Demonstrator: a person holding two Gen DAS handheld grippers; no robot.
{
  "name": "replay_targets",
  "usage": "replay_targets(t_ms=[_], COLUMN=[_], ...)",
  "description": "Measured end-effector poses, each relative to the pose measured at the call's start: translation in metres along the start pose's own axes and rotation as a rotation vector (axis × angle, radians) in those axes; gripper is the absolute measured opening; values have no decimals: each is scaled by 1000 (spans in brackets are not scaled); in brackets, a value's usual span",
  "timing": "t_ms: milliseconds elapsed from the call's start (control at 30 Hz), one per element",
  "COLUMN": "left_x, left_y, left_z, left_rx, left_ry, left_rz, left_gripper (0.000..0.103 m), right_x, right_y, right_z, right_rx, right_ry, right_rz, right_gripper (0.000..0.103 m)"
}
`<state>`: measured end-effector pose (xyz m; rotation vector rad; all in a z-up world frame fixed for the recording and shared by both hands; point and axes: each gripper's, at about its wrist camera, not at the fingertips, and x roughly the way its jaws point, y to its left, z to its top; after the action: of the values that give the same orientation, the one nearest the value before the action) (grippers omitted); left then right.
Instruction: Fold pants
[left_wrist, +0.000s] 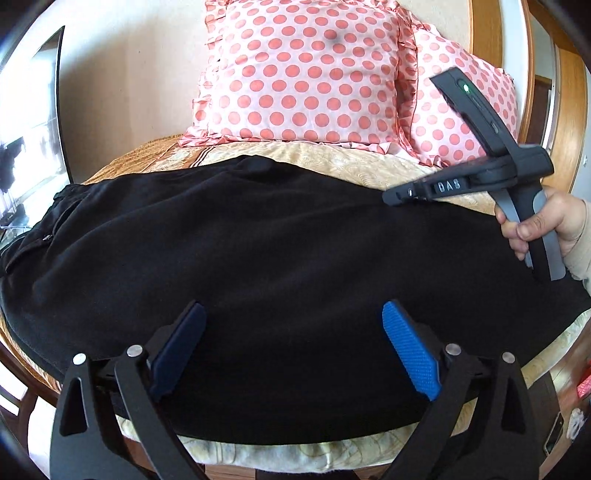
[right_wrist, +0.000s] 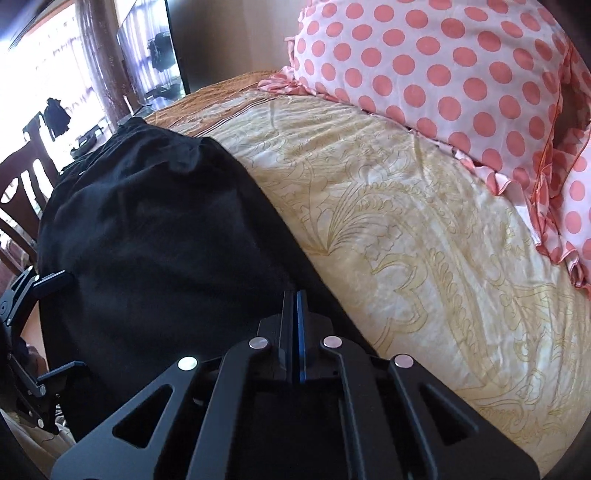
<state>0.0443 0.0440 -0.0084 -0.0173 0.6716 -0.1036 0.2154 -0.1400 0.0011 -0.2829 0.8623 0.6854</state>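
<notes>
Black pants (left_wrist: 258, 258) lie flat across the bed, waistband to the left. My left gripper (left_wrist: 291, 343) is open, its blue pads (left_wrist: 410, 354) spread just above the near part of the pants, holding nothing. My right gripper (left_wrist: 397, 195) shows in the left wrist view, held in a hand above the pants' far right edge. In the right wrist view the right gripper (right_wrist: 295, 306) has its pads pressed together, empty, over the edge of the pants (right_wrist: 159, 236). The left gripper's fingers (right_wrist: 55, 280) show at that view's left edge.
The bed has a cream patterned cover (right_wrist: 406, 240). Two pink polka-dot pillows (left_wrist: 303, 70) stand at the back. A dark wooden chair (right_wrist: 18, 192) and a window are at the left. The bed's wooden frame (left_wrist: 236, 469) runs along the near edge.
</notes>
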Motion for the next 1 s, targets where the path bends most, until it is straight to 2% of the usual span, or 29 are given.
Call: replay_targets(t_ms=[133,200,233,267,300,367,467,533,700,733,800,867,1000], left_x=[3,3,3,3,2,0,-3,-4,-7,-8,-8,-8,-9], left_y=[-3,-4,-5,-5,-5,-2,1,0,0,1,1,1,1], left_z=[-1,-3,-3,-4,-4,-5,-8,-10,-13,-14,-14,-15,-17], left_rx=[29,46,55,63,63,59,67,76,61,59,62,59,61], left_ry=[-2,-4,-4,-5,-5,-4,-6,-9,-13,-14,-14,-16,-28], left_rz=[21,29,33,36,34,25,22,27,31,32,32,32,39], left_gripper=[97,98,98,98,98,98,98,99,99,100,100,100,101], right_x=[11,6,3,-4,-19,-49,-78,-90,-78,-81,-93,-116,-185], right_y=[5,6,3,-3,-12,-28,-42,-49,-78,-86,-103,-112,-138], right_z=[-1,-3,-4,-6,-11,-26,-51,-73,-112,-116,-128,-143,-201], right_rx=[-49,-67,-52,-27,8,77,140,164,244,283,373,434,643], right_ry=[14,12,16,9,-27,-85,-111,-94,25,2,0,-49,-127], right_rz=[-62,-99,-116,-137,-157,-158,-173,-206,-305,-292,-355,-411,-578], right_gripper=[2,6,19,39,45,46,46,46,46,46,48,48,50])
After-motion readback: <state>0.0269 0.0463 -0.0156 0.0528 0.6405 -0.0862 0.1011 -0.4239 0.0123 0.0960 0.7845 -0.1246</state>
